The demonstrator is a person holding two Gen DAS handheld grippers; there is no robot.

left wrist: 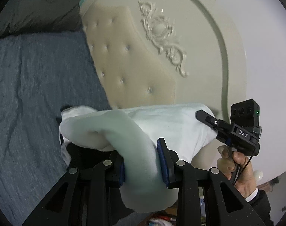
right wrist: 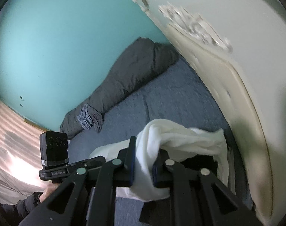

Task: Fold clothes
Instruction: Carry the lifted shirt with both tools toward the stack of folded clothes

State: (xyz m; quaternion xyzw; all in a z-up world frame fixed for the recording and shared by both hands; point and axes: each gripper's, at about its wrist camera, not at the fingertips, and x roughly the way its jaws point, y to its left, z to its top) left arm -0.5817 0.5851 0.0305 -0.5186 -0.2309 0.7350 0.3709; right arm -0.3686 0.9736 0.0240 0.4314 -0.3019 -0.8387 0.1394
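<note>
A white garment (left wrist: 169, 124) hangs stretched between both grippers above the blue bed cover (left wrist: 33, 86). My left gripper (left wrist: 141, 162) is shut on a thick bunched fold of it, the blue pads pressing from both sides. In the left wrist view my right gripper (left wrist: 205, 115) is at the right, its fingers laid on the cloth's far corner, a hand around its handle. In the right wrist view my right gripper (right wrist: 144, 160) is shut on a gathered edge of the white garment (right wrist: 182, 133), which drapes right toward the headboard. The other gripper's camera block (right wrist: 53, 148) shows at the left.
A cream tufted headboard (left wrist: 128, 62) with carved trim stands close behind the cloth. A dark grey duvet (right wrist: 128, 82) lies rolled along the teal wall (right wrist: 58, 37). The blue bed cover (right wrist: 161, 103) spreads between duvet and headboard. A curtain (right wrist: 11, 145) hangs at the left.
</note>
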